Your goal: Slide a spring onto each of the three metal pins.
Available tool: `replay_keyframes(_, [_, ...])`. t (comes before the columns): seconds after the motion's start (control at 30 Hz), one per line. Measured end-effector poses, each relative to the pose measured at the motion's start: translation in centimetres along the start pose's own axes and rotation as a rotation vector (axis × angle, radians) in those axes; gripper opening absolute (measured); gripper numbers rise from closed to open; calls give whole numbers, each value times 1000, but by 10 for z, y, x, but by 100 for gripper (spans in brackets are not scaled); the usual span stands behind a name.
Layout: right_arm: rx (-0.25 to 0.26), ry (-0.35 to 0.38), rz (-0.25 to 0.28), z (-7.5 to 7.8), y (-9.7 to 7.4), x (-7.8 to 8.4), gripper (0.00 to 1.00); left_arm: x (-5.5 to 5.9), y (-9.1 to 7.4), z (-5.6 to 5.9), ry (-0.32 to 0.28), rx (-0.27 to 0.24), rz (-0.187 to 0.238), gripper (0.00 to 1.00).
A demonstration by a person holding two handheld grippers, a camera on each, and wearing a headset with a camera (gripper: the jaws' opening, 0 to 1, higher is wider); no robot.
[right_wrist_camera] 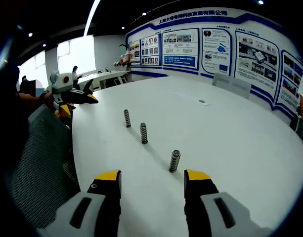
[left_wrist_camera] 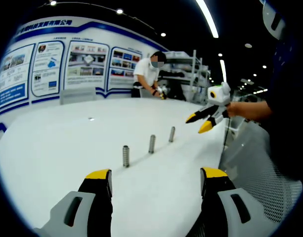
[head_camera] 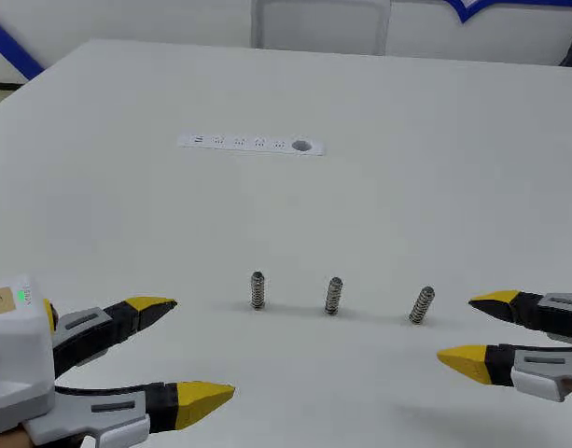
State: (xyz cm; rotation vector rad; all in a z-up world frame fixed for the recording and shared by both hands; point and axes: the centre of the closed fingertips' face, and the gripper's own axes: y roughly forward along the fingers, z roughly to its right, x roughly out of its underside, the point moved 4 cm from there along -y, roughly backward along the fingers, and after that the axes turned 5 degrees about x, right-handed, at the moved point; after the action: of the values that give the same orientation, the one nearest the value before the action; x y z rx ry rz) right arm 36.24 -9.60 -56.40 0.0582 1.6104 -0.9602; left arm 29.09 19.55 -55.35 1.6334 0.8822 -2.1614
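Three upright metal pins stand in a row on the white table, each with a coiled spring around it: the left pin (head_camera: 258, 290), the middle pin (head_camera: 333, 296) and the right pin (head_camera: 422, 305), which leans slightly. My left gripper (head_camera: 190, 353) is open at the lower left, near the table's front edge, with nothing between its yellow-tipped fingers. My right gripper (head_camera: 481, 329) is open at the lower right, just right of the right pin. In the left gripper view the nearest pin (left_wrist_camera: 125, 156) stands ahead of the jaws. In the right gripper view the nearest pin (right_wrist_camera: 174, 161) stands just beyond the fingertips.
A white power strip (head_camera: 251, 144) lies flat on the table farther back. A grey chair back (head_camera: 319, 26) stands at the table's far edge. A mesh chair (right_wrist_camera: 40, 163) sits beside the near edge. Other people work at benches in the background.
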Motion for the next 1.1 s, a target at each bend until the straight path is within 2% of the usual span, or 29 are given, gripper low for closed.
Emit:
replay_keyframes(0.27, [-1,8,28,0,-8,10,55,2,1,-2,-7,-2,-4,74])
replay_keyframes(0.6, [34,50,43,7,-19,23,57,4,3,-4,-14,1,-10,74])
replay_keyframes(1.1, [26,22,47,5,-18,19,60,7,4,-6,-19,1,-17,74])
